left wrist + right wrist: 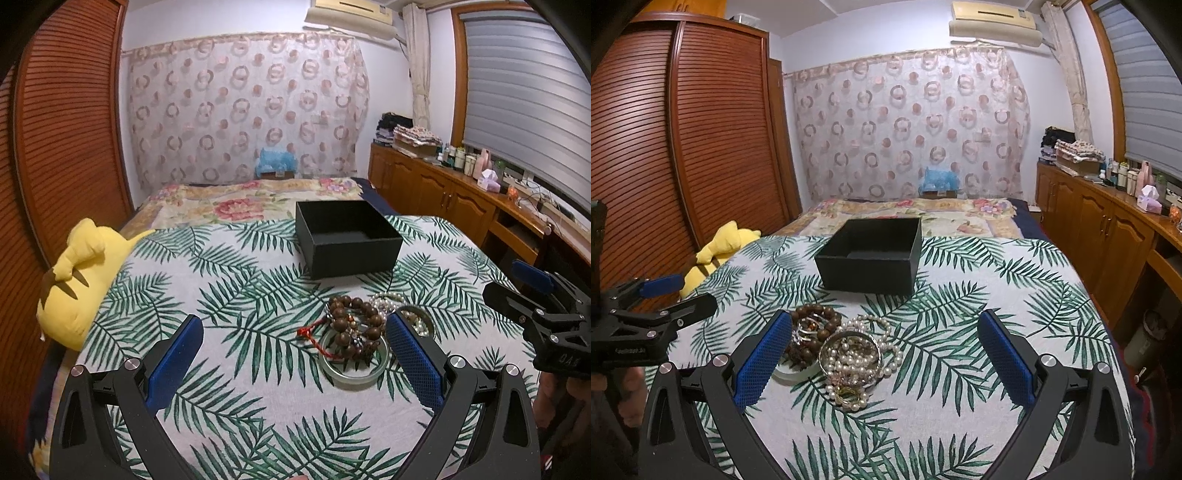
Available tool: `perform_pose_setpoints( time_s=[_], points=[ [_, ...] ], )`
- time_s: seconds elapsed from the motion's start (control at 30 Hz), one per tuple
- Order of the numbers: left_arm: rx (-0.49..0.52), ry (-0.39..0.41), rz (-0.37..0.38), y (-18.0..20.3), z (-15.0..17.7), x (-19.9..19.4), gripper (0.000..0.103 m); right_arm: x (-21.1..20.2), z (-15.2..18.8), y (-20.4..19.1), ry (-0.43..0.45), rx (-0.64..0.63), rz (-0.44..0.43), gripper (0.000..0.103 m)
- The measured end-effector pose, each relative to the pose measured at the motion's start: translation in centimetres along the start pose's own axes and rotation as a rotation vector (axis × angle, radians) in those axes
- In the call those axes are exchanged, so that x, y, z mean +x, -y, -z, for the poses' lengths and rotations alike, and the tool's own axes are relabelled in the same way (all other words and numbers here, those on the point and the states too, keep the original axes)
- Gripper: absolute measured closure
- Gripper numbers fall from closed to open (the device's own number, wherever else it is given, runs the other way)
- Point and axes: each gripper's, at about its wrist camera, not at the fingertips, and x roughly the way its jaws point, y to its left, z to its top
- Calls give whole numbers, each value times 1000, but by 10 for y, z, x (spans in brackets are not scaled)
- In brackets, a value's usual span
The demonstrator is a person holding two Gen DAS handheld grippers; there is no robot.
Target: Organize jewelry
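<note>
A heap of jewelry lies on a woven cloth (229,295) printed with green palm fronds, spread over the bed. At the heap's left side a bracelet of round, dark brown wooden beads (354,325) curls over a smooth, pale glass-like bangle (354,376), with a thin red cord (310,332) trailing off beside it. Touching it on the right is a tangle of small glossy pearl strands (857,362), looped through and around a shiny metal bangle (827,350); a small gold ring (847,394) sits at the near end of the pearls.

Behind the heap, a little apart, stands a square black box (868,273) with matte, cardboard-like walls, open at the top.

The left gripper (295,363) hangs low before the beads, its two fingers spread wide, their blue pads (173,365) ribbed with a fine diamond grid, gripping nothing. The right gripper (884,362) is likewise spread wide and empty, with the pearls just inside its left finger.

A soft yellow plush toy (77,280) slumps at the cloth's left edge, against the slatted wooden wardrobe (701,140).
</note>
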Motion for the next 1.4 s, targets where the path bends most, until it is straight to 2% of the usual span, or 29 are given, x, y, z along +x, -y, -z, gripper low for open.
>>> perform_pose_setpoints(
  time_s=[0.27, 0.5, 0.8, 0.87, 0.93, 1.0, 1.17, 1.4],
  points=[
    [4, -52, 21, -2, 8, 15, 8, 27, 12, 2, -112, -41, -61, 4],
    [7, -85, 40, -5, 15, 26, 8, 59, 20, -13, -224, -117, -130, 17],
    [-24, -87, 60, -18, 16, 30, 8, 89, 20, -31, -331, -211, -163, 20],
    [-26, -89, 79, -18, 15, 31, 9, 95, 22, -34, -350, -233, -156, 25],
    [-23, -98, 105, -17, 13, 34, 17, 98, 22, -35, -359, -246, -152, 29],
    [-9, -110, 132, -14, 10, 38, 23, 100, 23, -34, -365, -246, -152, 40],
    [8, -163, 194, -4, 7, 60, 41, 97, 22, -30, -352, -239, -164, 40],
    [39, -208, 235, 14, 5, 83, 66, 82, 15, -18, -314, -214, -168, 40]
  ],
)
